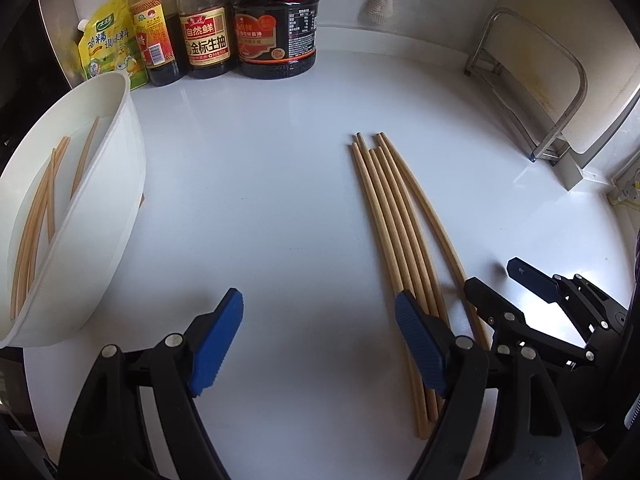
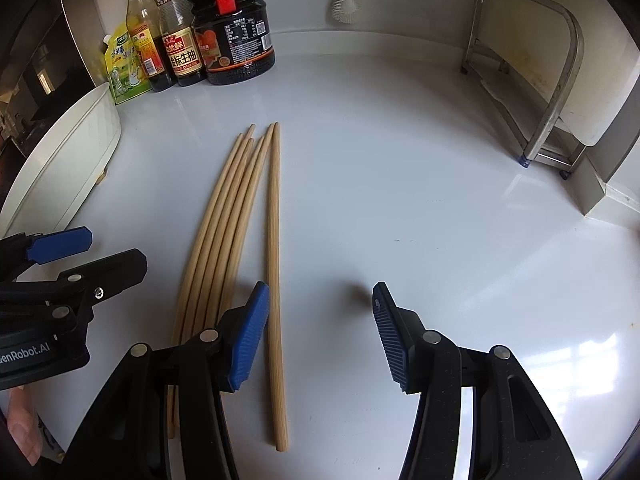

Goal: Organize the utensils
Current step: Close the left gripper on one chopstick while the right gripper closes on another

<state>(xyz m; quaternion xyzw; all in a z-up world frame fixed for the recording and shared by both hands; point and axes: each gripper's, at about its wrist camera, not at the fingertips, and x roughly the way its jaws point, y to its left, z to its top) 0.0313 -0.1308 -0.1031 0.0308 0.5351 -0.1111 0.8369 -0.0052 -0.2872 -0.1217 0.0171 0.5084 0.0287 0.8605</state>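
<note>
Chopsticks, six loose wooden ones, lie on white counter, long axes running near-to-far, tips toward sauce bottles. Right gripper half open, holding nothing, hovers with one separated stick just inside its left pad. Left gripper wide open, empty, bundle beside its right finger. More chopsticks sit in white tub at left.
</note>
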